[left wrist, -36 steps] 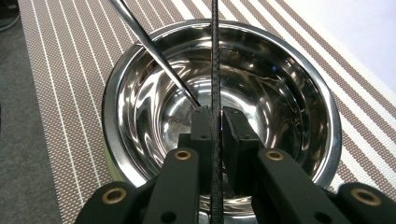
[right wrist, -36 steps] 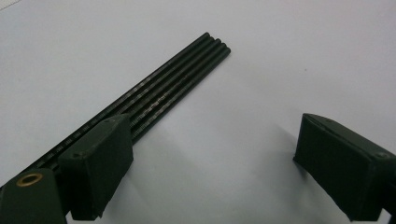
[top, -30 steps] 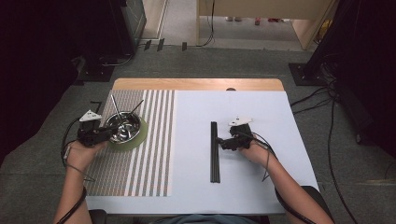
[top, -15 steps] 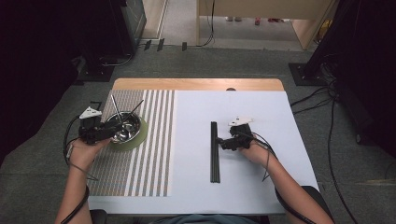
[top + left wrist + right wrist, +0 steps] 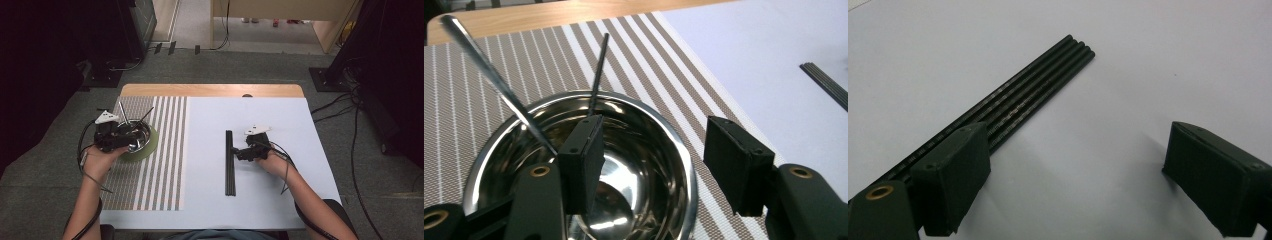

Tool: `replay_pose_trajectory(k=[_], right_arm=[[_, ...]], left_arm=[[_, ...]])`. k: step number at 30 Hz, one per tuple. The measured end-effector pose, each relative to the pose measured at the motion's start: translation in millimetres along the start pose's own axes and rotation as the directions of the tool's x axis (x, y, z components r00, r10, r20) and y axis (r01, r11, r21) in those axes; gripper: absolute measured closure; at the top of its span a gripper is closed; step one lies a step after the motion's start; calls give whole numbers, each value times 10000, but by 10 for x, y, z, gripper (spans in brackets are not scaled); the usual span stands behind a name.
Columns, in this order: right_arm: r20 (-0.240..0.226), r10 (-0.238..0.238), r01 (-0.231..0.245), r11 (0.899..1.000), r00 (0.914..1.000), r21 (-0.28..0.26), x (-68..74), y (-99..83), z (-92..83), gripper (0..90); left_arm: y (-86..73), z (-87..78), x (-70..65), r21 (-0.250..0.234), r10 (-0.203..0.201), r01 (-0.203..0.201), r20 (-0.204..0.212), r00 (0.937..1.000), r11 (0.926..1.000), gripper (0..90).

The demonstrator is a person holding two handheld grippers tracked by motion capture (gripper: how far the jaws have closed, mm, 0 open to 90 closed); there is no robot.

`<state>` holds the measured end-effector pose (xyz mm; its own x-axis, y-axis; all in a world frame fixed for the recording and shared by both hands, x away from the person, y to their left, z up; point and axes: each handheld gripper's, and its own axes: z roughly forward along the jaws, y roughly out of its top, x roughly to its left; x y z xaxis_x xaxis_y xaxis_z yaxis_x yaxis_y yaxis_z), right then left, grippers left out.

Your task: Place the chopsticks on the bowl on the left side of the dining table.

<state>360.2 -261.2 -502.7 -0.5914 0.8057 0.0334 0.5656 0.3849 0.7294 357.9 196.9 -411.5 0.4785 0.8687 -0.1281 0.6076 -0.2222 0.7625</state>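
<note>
The white table point(image 5: 260, 200) carries a striped placemat point(image 5: 165, 150) on its left part, and on that mat a green coaster point(image 5: 152, 145) under a steel bowl point(image 5: 659, 145). 2 utensils lean in the bowl: a shiny metal handle point(image 5: 489, 75) and a thin dark stick point(image 5: 599, 70), which looks like a chopstick. On the bare white surface to the right lies a bundle of black chopsticks point(image 5: 229, 162), side by side and touching.

The left gripper point(image 5: 120, 137) sits at the bowl's near rim, and its jaws have just been opening; in the left gripper view they now stand apart, 1 pad over the inside of the bowl and the other outside the rim, with nothing pressed between them. That reads as a release (probably the dark stick, now resting on its own against the rim), so 1 piece seems delivered.

The right gripper point(image 5: 1083, 185) holds its place at the bundle, as it did a second ago, jaws wide apart, 1 pad just over the sticks and none gripped. The next pick from the bundle is likely its job.
</note>
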Motion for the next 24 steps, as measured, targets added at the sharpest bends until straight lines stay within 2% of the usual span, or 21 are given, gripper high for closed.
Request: replay_pose_trajectory(k=[2, 8, 24], right_arm=[[-15, 13, -13, 10000, 10000, 7, 1, 0, 0, 110], [-4, -3, 3, 10000, 10000, -8, -1, 0, 0, 110], [-12, 4, -4, 10000, 10000, 3, 0, -1, 0, 109]], left_arm=[[11, 11, -48, 47, 170, -170, 73, 9998, 9998, 413], [37, 49, -150, 72, 165, -167, 262, 9995, 9998, 409], [73, 143, -376, 157, 536, -542, 360, 9979, 9984, 405]])
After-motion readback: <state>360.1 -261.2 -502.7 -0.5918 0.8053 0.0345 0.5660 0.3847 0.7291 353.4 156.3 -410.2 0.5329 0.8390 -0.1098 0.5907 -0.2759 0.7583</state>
